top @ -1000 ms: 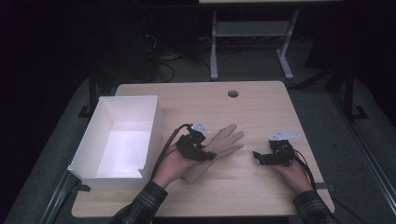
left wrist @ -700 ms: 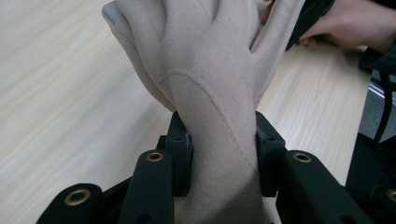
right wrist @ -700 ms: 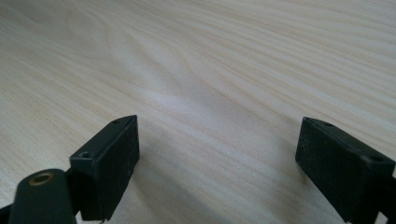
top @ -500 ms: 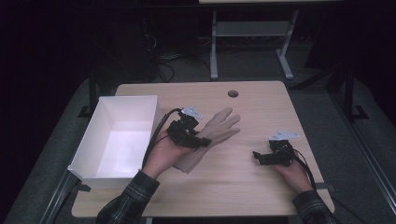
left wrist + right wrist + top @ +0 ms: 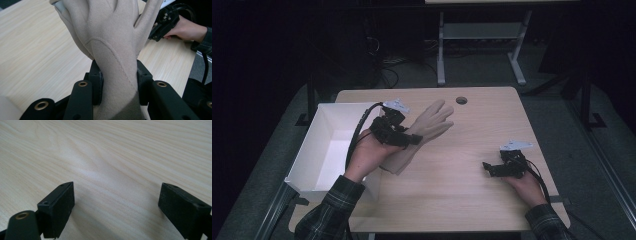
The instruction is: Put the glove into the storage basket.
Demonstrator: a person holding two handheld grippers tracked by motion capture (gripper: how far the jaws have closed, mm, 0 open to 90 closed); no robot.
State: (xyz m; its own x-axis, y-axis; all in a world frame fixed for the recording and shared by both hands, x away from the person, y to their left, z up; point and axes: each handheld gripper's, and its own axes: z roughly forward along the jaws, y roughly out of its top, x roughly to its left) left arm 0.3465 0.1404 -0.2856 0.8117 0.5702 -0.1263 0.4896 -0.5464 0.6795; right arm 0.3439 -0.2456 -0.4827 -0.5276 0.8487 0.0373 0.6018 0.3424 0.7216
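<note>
Looking down from the high view, I see my left gripper [image 5: 404, 140] clamped across the wrist of a beige glove [image 5: 424, 130], which is held off the wooden table [image 5: 447, 185] with its fingers pointing away from me toward the far edge. A white box [image 5: 307, 155] stands just beside my left hand, at the table's left side. My right gripper [image 5: 492, 169] lies low on the table near the right edge, well apart from the glove.

Along my left gripper view, both black pads [image 5: 96, 82] press into the glove's [image 5: 110, 40] narrow wrist part from either side, so my jaws are partly closed and gripping it firmly. The glove's palm and fingers spread upward beyond the pads, over the table [image 5: 32, 50]. Farther off at the upper right, my other hand holds the right gripper [image 5: 161, 26].

Along my right gripper view, my two pads [image 5: 58, 205] stand wide apart with nothing between them, just bare wood grain of the table [image 5: 112, 157] beneath.
</note>
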